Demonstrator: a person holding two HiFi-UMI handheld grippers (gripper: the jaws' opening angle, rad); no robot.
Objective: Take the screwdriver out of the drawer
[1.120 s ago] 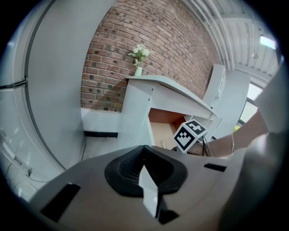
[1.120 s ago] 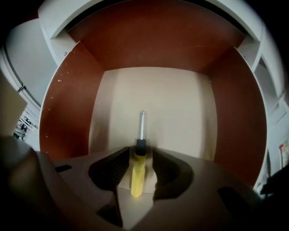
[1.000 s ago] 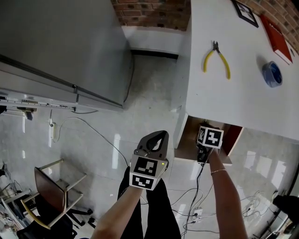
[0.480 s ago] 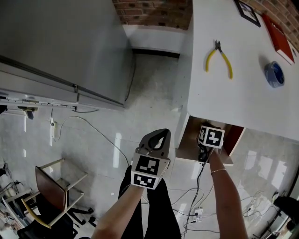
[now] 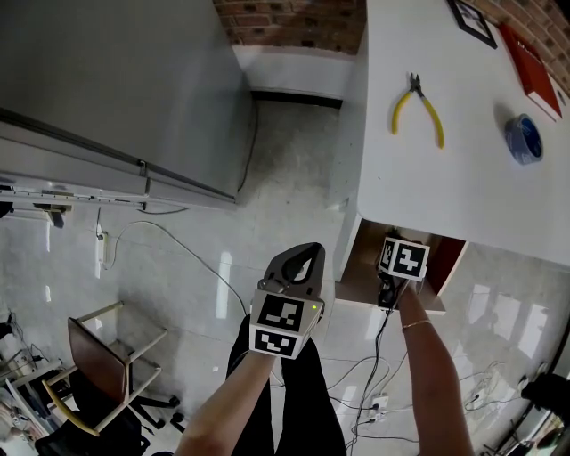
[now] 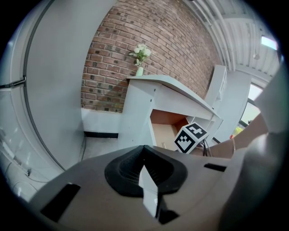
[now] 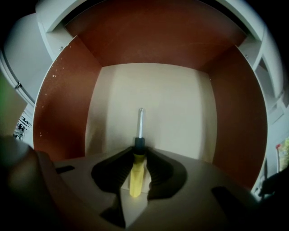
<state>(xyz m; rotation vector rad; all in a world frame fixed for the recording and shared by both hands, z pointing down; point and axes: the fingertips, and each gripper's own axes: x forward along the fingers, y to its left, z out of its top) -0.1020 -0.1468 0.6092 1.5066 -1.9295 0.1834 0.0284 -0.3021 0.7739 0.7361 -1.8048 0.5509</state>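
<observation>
A screwdriver (image 7: 135, 173) with a yellow handle, black collar and steel shaft lies on the pale floor of the open drawer (image 7: 149, 90) with red-brown walls. My right gripper (image 7: 137, 151) points steeply down into the drawer, and its jaws are closing on the handle. The pads meet the handle's sides just behind the collar. In the head view the drawer (image 5: 354, 267) sticks out under the white table, and the right gripper's marker cube (image 5: 403, 258) hides its jaws. My left gripper (image 5: 301, 260) hangs over the floor left of the drawer, shut and empty.
On the white table (image 5: 445, 178) lie yellow-handled pliers (image 5: 417, 111), a blue tape roll (image 5: 521, 140), a red book (image 5: 527, 67) and a framed picture (image 5: 469, 22). A grey cabinet (image 5: 116, 98) stands at the left and a chair (image 5: 107, 356) at the lower left. Cables run across the floor.
Nothing has visibly moved in the head view; both grippers stay where they were.
</observation>
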